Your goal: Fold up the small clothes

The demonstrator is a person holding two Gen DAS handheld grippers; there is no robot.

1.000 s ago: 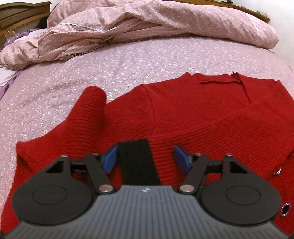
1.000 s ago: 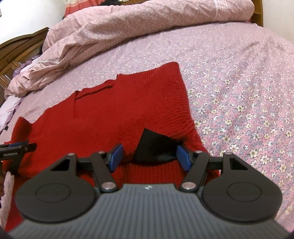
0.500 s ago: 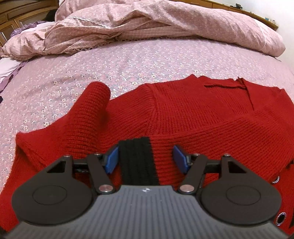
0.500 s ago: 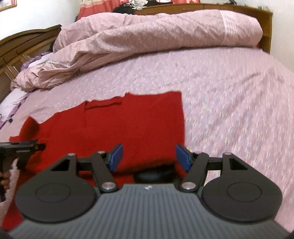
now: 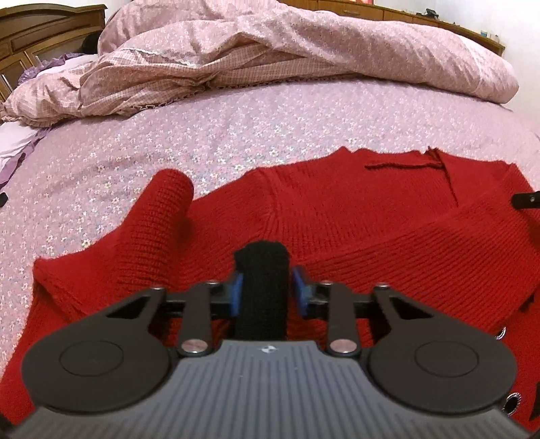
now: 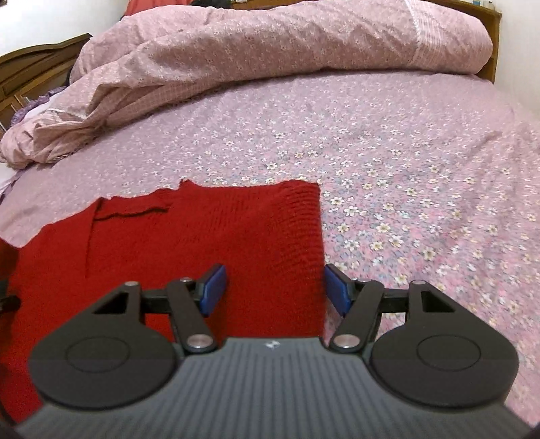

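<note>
A red knit sweater (image 5: 337, 216) lies spread on the bed, its left sleeve (image 5: 158, 219) folded back in a hump. My left gripper (image 5: 268, 290) is closing its jaws on the sleeve's black cuff (image 5: 262, 280); the blue pads press both sides and the cuff bunches up between them. In the right wrist view my right gripper (image 6: 275, 287) stands open just above the sweater (image 6: 202, 243), straddling its straight right edge with nothing gripped. The right gripper's tip (image 5: 526, 199) shows at the right edge of the left wrist view.
A flowered pink sheet (image 6: 405, 169) covers the bed around the sweater. A crumpled pink duvet (image 5: 270, 50) is piled across the far side. A wooden headboard (image 5: 33, 27) stands at the far left. Metal eyelets (image 5: 511, 402) show at the sweater's near right.
The left jaws have closed onto the black cuff, which now stands bunched. The right gripper has shifted to the sweater's right edge, still open; the black cuff has left its view.
</note>
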